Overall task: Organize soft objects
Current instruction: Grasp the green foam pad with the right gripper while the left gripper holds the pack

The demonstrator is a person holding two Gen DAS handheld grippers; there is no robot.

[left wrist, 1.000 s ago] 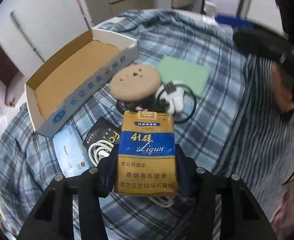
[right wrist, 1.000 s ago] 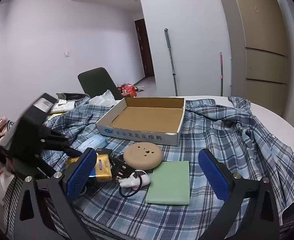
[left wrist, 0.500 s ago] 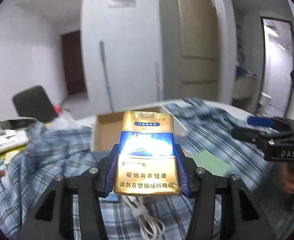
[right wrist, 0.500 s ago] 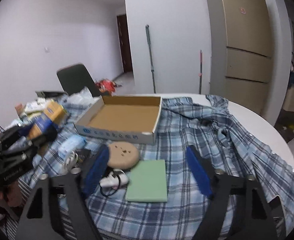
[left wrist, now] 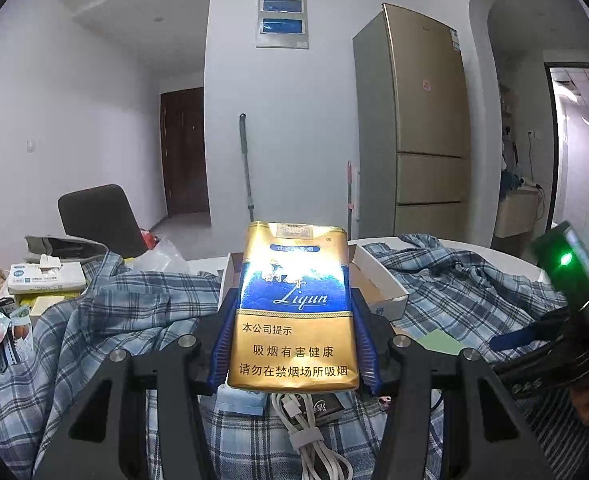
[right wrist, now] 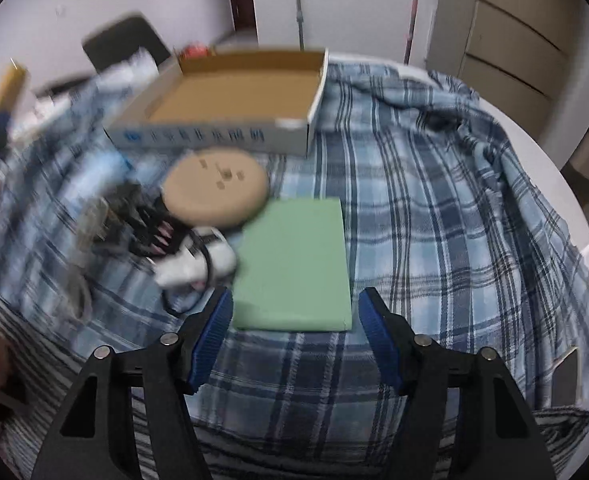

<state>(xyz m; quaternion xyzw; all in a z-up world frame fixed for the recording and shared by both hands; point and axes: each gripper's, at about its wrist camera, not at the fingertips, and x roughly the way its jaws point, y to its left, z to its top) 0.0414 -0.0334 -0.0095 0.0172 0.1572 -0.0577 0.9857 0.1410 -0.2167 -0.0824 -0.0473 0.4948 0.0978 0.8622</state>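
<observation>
A gold and blue cigarette pack (left wrist: 294, 312) is clamped upright between the blue pads (left wrist: 223, 344) of the left gripper (left wrist: 294, 340), filling the lower centre of the left wrist view and held above the plaid cloth (left wrist: 106, 320). Behind the pack, an open cardboard box (left wrist: 378, 284) is partly hidden, and a coiled white cable (left wrist: 310, 440) is seen below it at the bottom centre. In the right wrist view, the right gripper (right wrist: 292, 334) is spread wide and holds nothing; its blue pads (right wrist: 210, 340) are set on either side of the near edge of a green foam pad (right wrist: 294, 268), without touching it as far as can be told. The pad lies flat on the cloth in the centre of the frame. A round tan cushion (right wrist: 216, 188) is placed just beside the pad's upper left corner, and the box is seen above it. A white and black bundle of cords (right wrist: 192, 260), blurred, is located left of the pad.
</observation>
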